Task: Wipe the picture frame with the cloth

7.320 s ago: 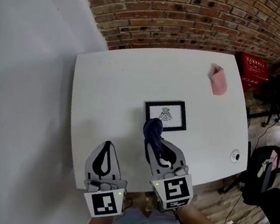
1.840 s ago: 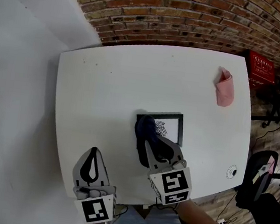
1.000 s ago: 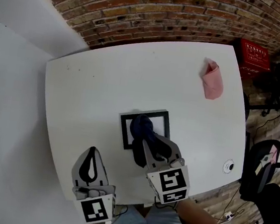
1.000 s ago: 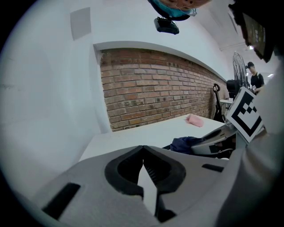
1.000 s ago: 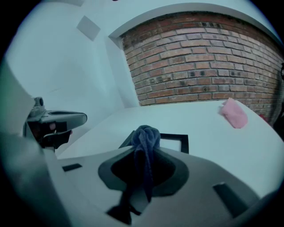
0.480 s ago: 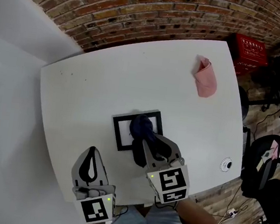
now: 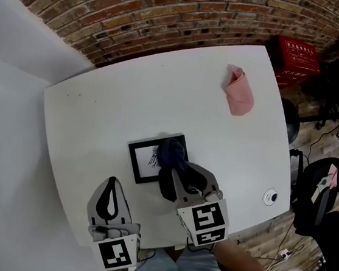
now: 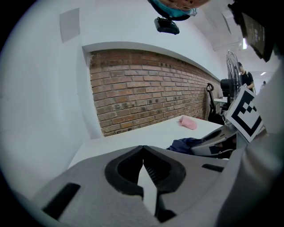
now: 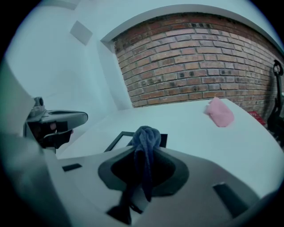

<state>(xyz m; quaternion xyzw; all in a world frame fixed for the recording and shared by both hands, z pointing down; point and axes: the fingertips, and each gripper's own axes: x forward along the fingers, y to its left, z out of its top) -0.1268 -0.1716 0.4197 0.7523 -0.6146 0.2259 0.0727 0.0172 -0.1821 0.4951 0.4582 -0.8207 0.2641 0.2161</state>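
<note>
Dark cloth [image 7: 170, 154] on picture frame [image 7: 143, 163]
Right gripper [image 7: 175, 177] pinches the cloth; bare frame lies to its left. Left gripper [image 7: 112, 187], pressed together, sits lower left.

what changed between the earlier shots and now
The right gripper, shut on the dark blue cloth, has dragged it across the picture frame from the left edge to the right side, uncovering the left part of the drawing. Nothing was let go. The left gripper stayed shut and empty; the pink cloth stayed put.
</note>
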